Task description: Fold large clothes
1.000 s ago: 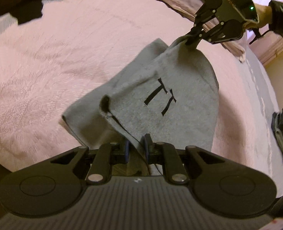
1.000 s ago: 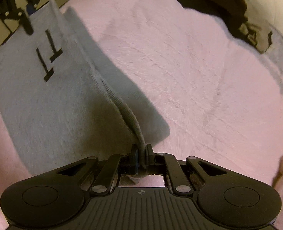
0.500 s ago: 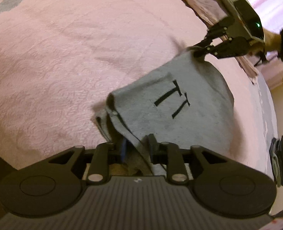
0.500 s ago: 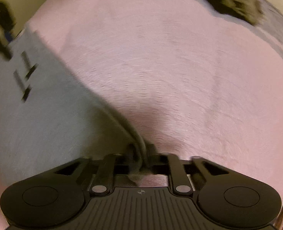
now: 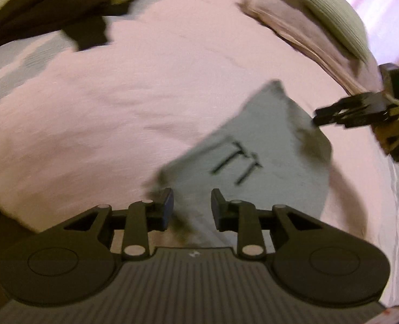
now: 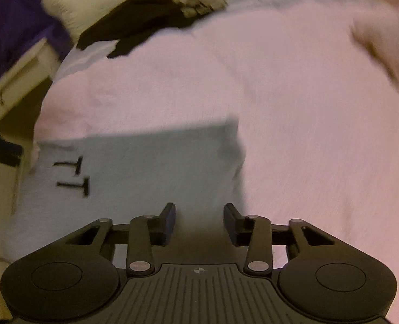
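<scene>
- Lying folded on one pink bedspread (image 5: 118, 102): one grey garment (image 5: 267, 151), two black T-marks (image 6: 73, 175) printed on it.
- Hovering over its near edge: left gripper (image 5: 191, 205), fingers spread, gripping nothing.
- Same for right gripper (image 6: 199, 217), spread wide, empty.
- Blurred throughout; one dark clothing heap (image 6: 145, 19) beyond, details unreadable.

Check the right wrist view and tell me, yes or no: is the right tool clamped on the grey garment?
No. The right tool stands open, its fingers apart, with the grey garment lying flat on the pink bedspread.
</scene>
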